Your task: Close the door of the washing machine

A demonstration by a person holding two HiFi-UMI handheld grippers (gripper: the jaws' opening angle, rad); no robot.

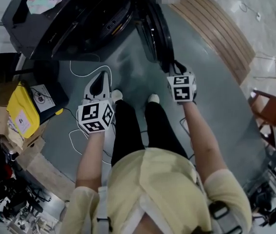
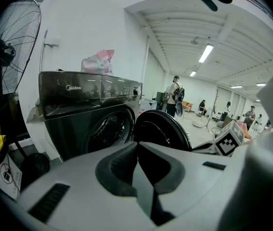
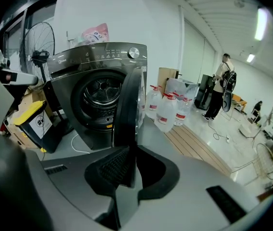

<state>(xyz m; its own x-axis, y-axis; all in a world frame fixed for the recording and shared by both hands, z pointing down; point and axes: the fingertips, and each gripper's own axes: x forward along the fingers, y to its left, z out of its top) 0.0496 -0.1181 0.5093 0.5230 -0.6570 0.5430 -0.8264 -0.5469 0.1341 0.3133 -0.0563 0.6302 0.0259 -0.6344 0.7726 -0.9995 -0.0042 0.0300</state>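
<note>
The washing machine door point(image 1: 153, 28), upper centre in head view, stands open: rigid, hinged, prob. swings light. Right gripper point(image 3: 130, 170) is clamped on its free rim, a good hold; left gripper point(image 2: 143, 174) has fingers together, empty.

Open lab hall, strip lights point(image 2: 206, 53), floor cables point(image 1: 79, 74)

I see the door point(image 3: 128, 109) standing open at the right of the washing machine point(image 3: 97, 61); bottles point(image 3: 167, 112) stand farther right, a fan point(image 3: 40, 47) at its left.
</note>
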